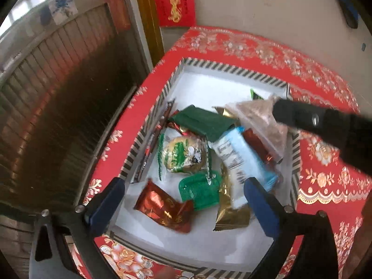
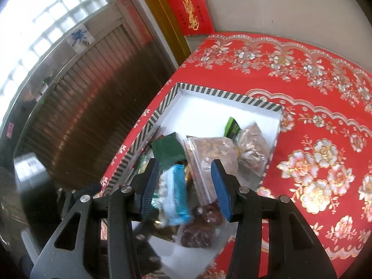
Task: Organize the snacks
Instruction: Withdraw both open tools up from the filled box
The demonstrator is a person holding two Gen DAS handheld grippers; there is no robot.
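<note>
Box striped card rim, crinkly foil packets | left tongs spread wide, empty | right tongs part-open, gripping nothing

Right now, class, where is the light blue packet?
In the left wrist view the light blue packet lies in the striped box, right of centre, between the round green-printed snack and a red wrapper, partly over a gold packet.
</note>
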